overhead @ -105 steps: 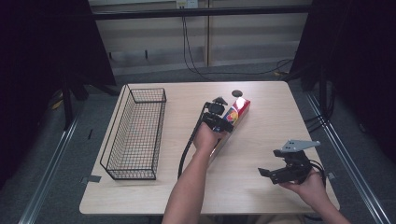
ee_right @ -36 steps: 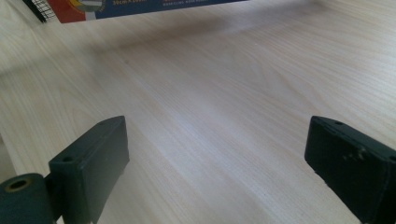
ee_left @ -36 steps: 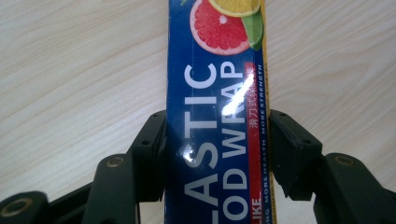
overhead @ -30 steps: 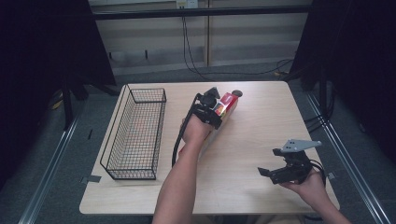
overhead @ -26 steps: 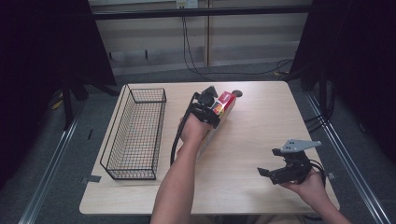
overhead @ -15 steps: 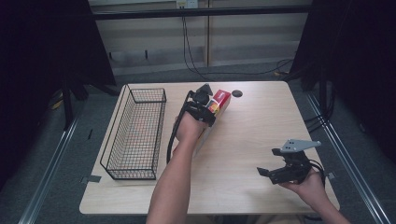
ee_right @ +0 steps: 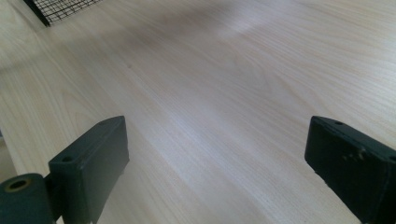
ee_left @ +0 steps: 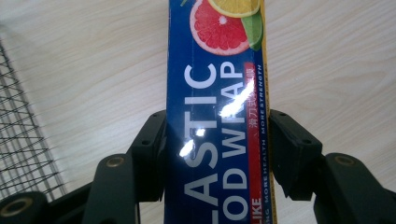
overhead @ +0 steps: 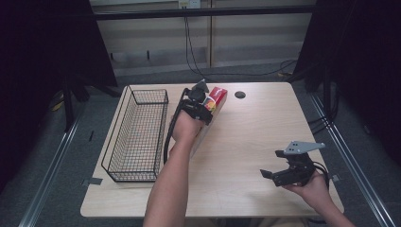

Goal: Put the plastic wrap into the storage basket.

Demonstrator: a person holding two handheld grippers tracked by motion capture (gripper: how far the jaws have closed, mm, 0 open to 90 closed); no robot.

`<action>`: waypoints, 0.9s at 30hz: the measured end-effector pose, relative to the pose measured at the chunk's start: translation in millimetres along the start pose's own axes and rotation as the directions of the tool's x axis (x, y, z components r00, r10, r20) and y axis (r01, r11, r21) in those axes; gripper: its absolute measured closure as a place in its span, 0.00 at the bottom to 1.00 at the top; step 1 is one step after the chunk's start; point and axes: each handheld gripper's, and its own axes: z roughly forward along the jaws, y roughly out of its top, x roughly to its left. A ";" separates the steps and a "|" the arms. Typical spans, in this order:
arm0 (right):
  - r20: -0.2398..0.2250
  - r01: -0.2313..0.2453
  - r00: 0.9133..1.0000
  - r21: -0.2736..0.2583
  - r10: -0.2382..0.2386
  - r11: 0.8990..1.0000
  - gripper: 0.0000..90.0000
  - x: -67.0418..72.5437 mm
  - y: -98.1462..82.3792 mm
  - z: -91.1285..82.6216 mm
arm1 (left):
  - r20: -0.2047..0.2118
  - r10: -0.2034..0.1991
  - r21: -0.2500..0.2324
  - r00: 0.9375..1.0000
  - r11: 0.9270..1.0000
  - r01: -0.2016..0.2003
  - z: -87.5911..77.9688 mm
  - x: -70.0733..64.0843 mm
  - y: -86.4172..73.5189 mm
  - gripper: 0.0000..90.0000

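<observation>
- High view: the left gripper (overhead: 202, 101) is clamped on a long plastic wrap box (overhead: 217, 98) and holds it above the table (overhead: 246, 142), just to the right of the wire basket (overhead: 137, 137). The box's red end points away from the person.
- Left gripper view: both jaws press flat on the box's two long sides, with the wood of the table beneath and basket mesh at the left edge.
- The right gripper (overhead: 288, 172) rests low near the table's front right corner, its jaws spread wide with nothing between them; the right gripper view looks across bare wood between them.
- Risk, as I judge it: the box is long and glossy and is gripped at one spot, so it could pivot or slide in the jaws if swung quickly.
- If it is bound for the basket, an end could catch the wire rim and tip the basket or knock the box loose.
- Readable print on the blue face: "ASTIC", "OD WRAP", "MORE HEALTH MORE STRENGTH" on a red strip with some Chinese characters, and citrus slices pictured above.
</observation>
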 end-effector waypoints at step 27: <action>0.007 0.010 1.000 0.005 -0.010 1.000 0.07 2.0 0.5 -0.2 | -0.047 -0.089 -0.015 0.995 0.996 0.088 -33.6 26.9 -12.3 0.50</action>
